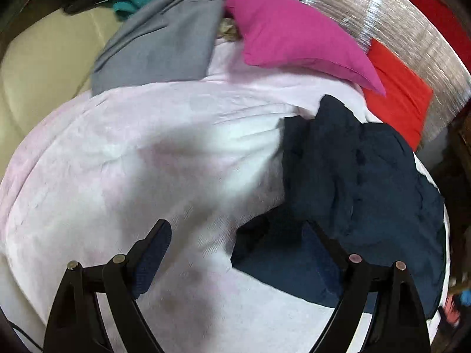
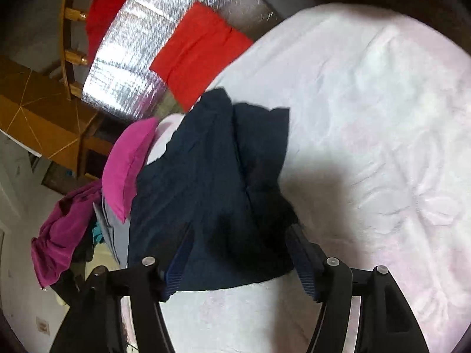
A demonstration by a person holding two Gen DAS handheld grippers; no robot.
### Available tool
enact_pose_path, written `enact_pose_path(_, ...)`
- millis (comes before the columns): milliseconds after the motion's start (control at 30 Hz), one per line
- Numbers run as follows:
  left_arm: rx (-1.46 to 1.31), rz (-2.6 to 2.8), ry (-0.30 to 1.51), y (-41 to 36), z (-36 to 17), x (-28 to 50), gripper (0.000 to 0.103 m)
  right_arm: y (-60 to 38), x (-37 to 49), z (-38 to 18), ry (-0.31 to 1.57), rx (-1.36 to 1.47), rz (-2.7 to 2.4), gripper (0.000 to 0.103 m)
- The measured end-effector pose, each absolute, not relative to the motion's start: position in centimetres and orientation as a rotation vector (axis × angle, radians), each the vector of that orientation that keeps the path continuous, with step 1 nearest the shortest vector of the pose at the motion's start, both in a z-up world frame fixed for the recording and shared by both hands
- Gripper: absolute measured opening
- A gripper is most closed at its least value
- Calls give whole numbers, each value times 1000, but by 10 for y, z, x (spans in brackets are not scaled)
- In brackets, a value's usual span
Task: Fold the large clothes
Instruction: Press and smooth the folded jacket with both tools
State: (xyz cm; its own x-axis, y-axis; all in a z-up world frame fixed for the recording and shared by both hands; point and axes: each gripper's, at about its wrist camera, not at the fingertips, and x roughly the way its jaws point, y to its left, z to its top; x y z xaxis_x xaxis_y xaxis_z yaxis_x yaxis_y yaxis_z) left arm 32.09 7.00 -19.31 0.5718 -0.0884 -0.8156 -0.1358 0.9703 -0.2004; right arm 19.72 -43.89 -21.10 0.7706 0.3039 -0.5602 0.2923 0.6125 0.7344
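Reaching for the crumpled navy garment (image 1: 353,182) on the bed (image 1: 117,176)

Both the left hand-held gripper (image 1: 238,250) and the right hand-held gripper (image 2: 240,250) gape wide, empty; next, probably pinch its near edge and spread it.

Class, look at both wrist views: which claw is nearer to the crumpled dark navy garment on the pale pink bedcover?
Right. The right claw straddles the crumpled dark navy garment, fingers open around its near edge. The left claw sits beside it, only one finger over the fabric.
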Motion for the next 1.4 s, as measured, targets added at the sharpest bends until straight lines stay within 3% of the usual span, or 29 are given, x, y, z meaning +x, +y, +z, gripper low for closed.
enact_pose_path(167,-338,-138,1010,64,-212,339,90,-437,226,-224,746,906,16,69)
enact_pose_path(400,-454,-270,1076,45,-232,355,92,-422,248,-228,747,839,48,83)
enact_pose_path(767,-523,-297,1083,48,-240,361,92,-467,217,-216,596,958,15,83)
enact_pose_path(1000,-473,-271,1060,36,-240,357,98,-444,256,-249,742,965,98,83)
enact_pose_path(1167,-444,-263,1055,26,-238,357,99,-432,266,-253,717,950,131,83)
enact_pose_path(1300,-509,-264,1062,38,-237,358,98,-420,273,-244,718,909,138,73)
enact_pose_path(1367,-550,-250,1046,43,-235,356,84,-414,273,-238,718,867,117,58)
enact_pose_path(1400,-567,-249,1037,45,-233,355,69,-412,272,-235,710,856,112,55)
